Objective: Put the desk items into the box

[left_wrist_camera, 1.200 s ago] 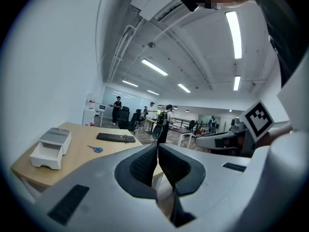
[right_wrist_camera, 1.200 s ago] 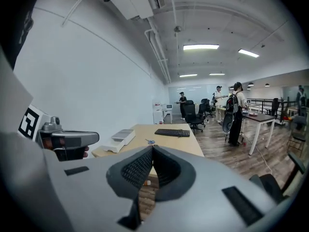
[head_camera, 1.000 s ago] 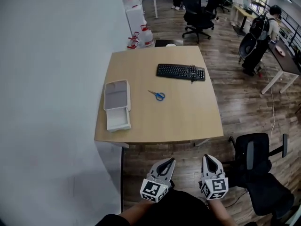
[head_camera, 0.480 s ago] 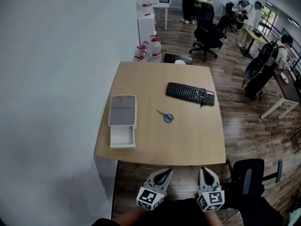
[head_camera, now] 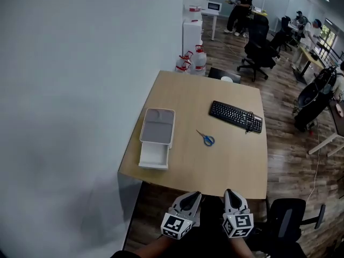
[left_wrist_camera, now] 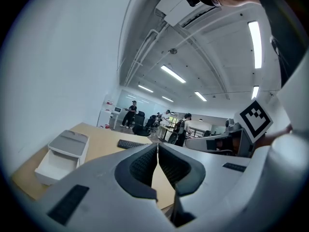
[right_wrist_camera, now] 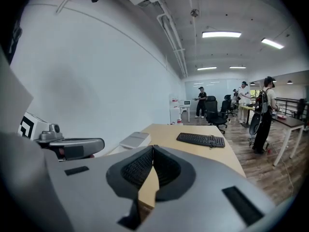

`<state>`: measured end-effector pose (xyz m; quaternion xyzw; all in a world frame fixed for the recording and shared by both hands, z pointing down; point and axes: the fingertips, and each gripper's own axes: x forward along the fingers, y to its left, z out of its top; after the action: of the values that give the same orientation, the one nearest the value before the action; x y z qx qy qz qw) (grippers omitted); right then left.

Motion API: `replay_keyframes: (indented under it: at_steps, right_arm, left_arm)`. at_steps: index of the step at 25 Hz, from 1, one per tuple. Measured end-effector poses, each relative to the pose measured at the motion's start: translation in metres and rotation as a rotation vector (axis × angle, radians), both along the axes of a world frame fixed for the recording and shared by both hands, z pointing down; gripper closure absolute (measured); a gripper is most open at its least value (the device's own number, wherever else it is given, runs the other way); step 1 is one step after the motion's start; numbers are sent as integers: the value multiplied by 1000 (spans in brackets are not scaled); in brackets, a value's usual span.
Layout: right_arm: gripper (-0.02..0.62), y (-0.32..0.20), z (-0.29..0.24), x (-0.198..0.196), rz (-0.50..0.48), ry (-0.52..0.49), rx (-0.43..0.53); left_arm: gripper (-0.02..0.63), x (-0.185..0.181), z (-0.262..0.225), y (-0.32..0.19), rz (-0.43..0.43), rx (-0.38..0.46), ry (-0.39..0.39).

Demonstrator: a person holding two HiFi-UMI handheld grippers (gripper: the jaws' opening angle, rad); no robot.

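A white box (head_camera: 154, 157) with its grey lid (head_camera: 158, 126) lying behind it sits on the left of the wooden desk (head_camera: 226, 165). Blue-handled scissors (head_camera: 206, 138) lie mid-desk and a black keyboard (head_camera: 236, 116) lies at the far right. The box (left_wrist_camera: 58, 158) and the keyboard (left_wrist_camera: 129, 143) show in the left gripper view, and the right gripper view holds the keyboard (right_wrist_camera: 201, 139) with the lid (right_wrist_camera: 135, 139). My left gripper (head_camera: 191, 196) and right gripper (head_camera: 231, 193) hang side by side just short of the desk's near edge, both shut and empty.
A white wall runs along the desk's left side. Water jugs (head_camera: 193, 59) and a dark stool (head_camera: 224, 75) stand behind the desk. Black office chairs (head_camera: 259, 50) and several people are farther back. Another chair (head_camera: 293, 219) stands at my right.
The view has swung left and I have stepped nearer, so the desk sits farther right and lower in the head view. Both grippers stay shut, close together, below the desk's edge.
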<state>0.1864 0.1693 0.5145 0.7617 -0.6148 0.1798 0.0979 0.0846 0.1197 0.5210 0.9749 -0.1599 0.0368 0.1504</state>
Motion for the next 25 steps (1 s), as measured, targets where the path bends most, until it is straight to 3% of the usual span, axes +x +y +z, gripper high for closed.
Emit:
replay_keyframes:
  at_steps: [6, 14, 25]
  right_arm:
    - [535, -45, 3, 16, -61, -12, 8]
    - [535, -114, 31, 67, -120, -77, -3]
    - [535, -202, 70, 144, -186, -80, -42]
  left_arm:
    - [586, 0, -4, -33, -62, 46, -24]
    - [586, 21, 1, -98, -129, 65, -96]
    - [586, 70, 26, -175, -171, 14, -199]
